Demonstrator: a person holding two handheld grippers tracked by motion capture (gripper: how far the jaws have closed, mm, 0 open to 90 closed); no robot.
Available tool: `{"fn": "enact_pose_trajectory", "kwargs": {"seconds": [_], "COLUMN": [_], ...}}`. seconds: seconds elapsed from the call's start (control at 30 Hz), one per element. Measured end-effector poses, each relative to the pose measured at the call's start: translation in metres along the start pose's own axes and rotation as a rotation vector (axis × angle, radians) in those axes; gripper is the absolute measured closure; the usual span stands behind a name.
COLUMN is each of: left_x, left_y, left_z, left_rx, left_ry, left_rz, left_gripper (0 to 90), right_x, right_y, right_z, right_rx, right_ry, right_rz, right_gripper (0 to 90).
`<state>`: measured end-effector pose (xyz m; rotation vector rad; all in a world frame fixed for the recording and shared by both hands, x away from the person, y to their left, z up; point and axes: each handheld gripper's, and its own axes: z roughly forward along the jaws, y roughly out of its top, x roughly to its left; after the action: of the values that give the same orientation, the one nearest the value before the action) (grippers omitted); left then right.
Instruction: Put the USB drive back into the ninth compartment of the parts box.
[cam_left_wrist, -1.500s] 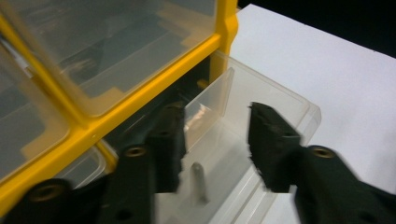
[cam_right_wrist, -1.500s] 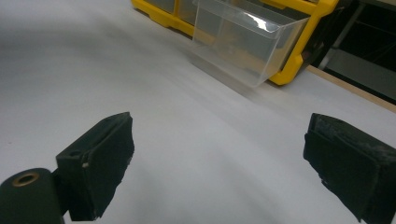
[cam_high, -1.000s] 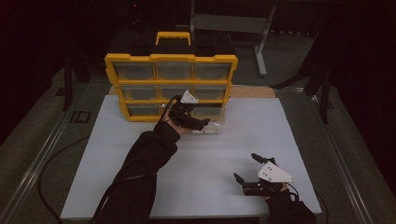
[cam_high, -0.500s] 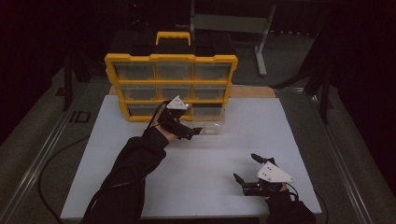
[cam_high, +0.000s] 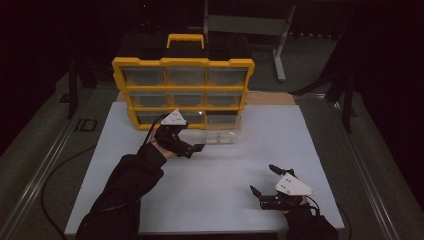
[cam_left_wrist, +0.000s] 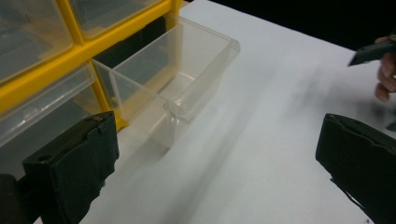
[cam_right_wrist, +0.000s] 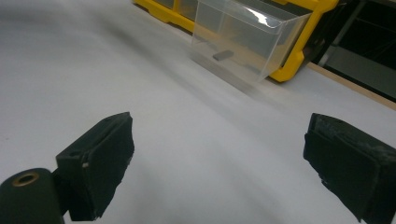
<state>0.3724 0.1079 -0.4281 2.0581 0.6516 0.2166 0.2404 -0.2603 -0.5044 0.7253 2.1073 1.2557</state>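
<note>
Left gripper (cam_high: 192, 146), fingers released, hovers just beside the pulled-out clear drawer (cam_high: 222, 131); right gripper (cam_high: 262, 182), fingers released, rests well apart.

White tabletop (cam_high: 210, 190): yellow drawer organizer (cam_high: 183, 92) at 12 o'clock; clear pulled-out drawer (cam_high: 223, 131) rests just before it.

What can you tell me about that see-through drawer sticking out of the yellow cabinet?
The clear plastic drawer is a thin-walled open-topped box with a small lip at its front. It is pulled far out of the bottom row of the yellow cabinet, over the white table. One small dark piece lies inside. Nothing grips it.
</note>
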Motion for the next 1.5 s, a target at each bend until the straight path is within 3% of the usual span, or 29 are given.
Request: {"fn": "enact_pose_trajectory", "kwargs": {"seconds": [0.77, 1.5], "left_x": [-0.013, -0.023], "left_y": [-0.066, -0.115], "left_z": [-0.037, -0.047], "left_rx": [-0.013, -0.01], "left_ry": [-0.016, -0.031], "left_rz": [0.023, 0.007], "left_gripper": [0.1, 0.1], "right_x": [0.001, 0.001], "right_y": [0.0, 0.0], "right_z": [0.0, 0.0], "right_rx": [-0.001, 0.001], "right_ry": [-0.003, -0.006], "right_rz": [0.004, -0.002], "right_gripper": [8.2, 8.2]}}
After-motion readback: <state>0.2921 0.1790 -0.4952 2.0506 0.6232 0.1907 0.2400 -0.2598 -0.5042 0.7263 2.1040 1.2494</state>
